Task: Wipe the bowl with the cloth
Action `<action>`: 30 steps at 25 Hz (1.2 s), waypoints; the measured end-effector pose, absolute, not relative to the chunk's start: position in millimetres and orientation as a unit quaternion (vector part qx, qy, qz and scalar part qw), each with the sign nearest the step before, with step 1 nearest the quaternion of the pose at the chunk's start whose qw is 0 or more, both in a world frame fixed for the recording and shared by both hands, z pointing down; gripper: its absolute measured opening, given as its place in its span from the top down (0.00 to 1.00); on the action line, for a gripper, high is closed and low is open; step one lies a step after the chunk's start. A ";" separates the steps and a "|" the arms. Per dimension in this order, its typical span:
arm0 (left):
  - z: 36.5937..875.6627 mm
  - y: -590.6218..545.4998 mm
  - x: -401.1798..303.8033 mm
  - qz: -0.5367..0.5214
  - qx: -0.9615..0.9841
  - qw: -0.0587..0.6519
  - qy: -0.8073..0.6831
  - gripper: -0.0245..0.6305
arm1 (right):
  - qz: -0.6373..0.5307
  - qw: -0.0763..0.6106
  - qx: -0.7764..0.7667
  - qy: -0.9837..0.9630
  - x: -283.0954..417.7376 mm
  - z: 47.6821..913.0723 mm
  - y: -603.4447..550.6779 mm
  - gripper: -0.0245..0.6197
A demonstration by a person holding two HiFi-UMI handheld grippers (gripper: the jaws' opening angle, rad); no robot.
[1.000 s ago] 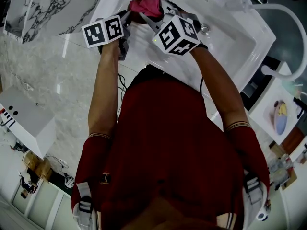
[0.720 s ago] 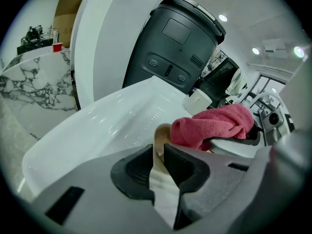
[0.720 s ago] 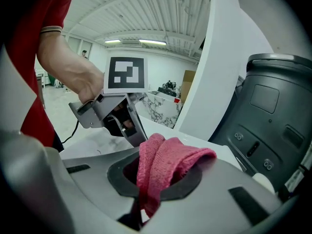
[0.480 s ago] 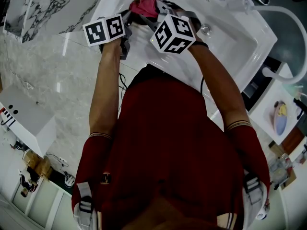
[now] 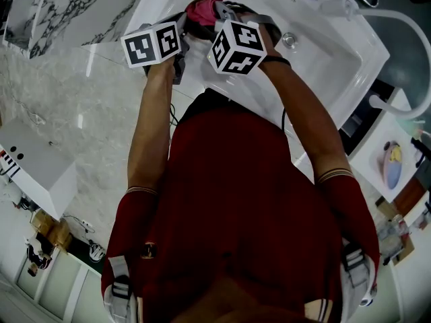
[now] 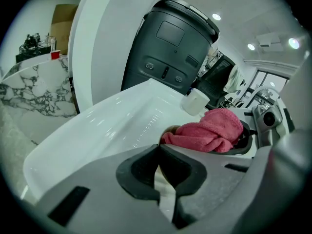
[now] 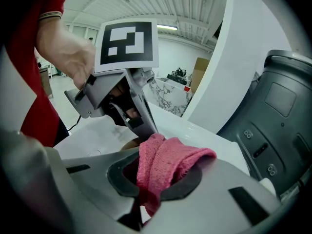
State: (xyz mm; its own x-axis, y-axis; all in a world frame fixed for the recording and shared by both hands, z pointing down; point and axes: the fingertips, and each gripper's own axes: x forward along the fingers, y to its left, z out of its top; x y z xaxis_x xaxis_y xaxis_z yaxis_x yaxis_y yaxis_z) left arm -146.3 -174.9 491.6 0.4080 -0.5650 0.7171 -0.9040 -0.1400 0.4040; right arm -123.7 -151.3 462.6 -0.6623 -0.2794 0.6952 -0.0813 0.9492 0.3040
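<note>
My right gripper (image 7: 155, 174) is shut on a bunched pink cloth (image 7: 183, 157), which bulges up between its jaws. In the head view the cloth (image 5: 202, 10) shows just beyond both marker cubes, over the near left part of the white sink (image 5: 323, 52). My left gripper (image 6: 159, 147) is shut on a thin tan rim, the edge of the bowl (image 6: 171, 128). Most of the bowl is hidden by the cloth (image 6: 209, 130) and the jaws. The right gripper view shows the left gripper (image 7: 146, 128) touching the cloth, with a sliver of bowl (image 7: 130, 143) below.
A dark grey machine (image 6: 170, 48) and a white cup (image 6: 196, 101) stand behind the sink. A drain (image 5: 288, 40) and a curved faucet (image 5: 404, 19) lie to the right. A marble counter (image 5: 67, 12) is at the left. The person's body fills the lower head view.
The right gripper's cube has slid left toward the left gripper's cube, carrying the cloth a little left and away. The left gripper has shifted slightly right.
</note>
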 end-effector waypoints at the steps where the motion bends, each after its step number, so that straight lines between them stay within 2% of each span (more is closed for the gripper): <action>1: 490.6 -174.6 -146.2 0.203 0.728 0.414 -0.506 0.94 | -0.123 0.400 0.103 -0.902 -124.0 463.1 -152.2 0.92; 11: 467.8 -168.7 -141.9 0.208 0.747 0.344 -0.530 0.94 | -0.114 0.395 0.175 -0.895 -122.8 453.2 -163.2 0.92; 30: 439.9 -154.2 -141.7 0.210 0.764 0.257 -0.553 0.94 | -0.045 0.370 0.303 -0.877 -97.7 426.6 -171.7 0.92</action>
